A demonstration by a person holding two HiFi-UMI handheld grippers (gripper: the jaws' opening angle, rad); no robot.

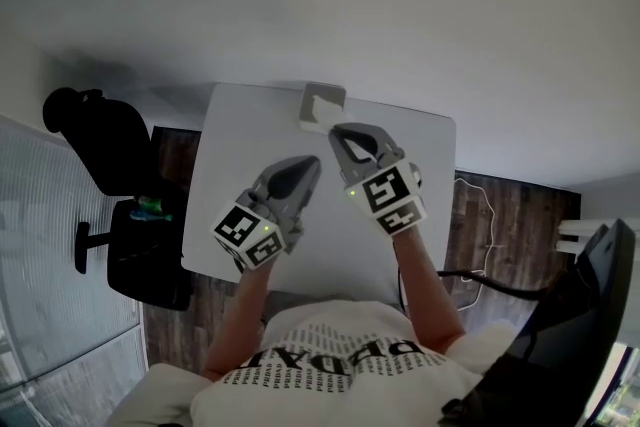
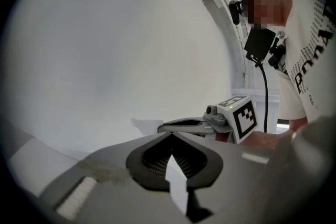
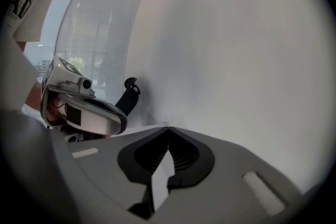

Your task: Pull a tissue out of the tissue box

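The tissue box (image 1: 322,95) is a small, pale grey, squarish box. It sits flat at the far edge of the white worktop (image 1: 230,155), at 12 o'clock from the person and about midway along that edge. A white tissue (image 1: 320,113) shows at the opening in its top, a little crumpled, and the box looks closed otherwise. Whether the tissue reaches past the box's rim cannot be told from the head view. Only 1 tissue can be made out.
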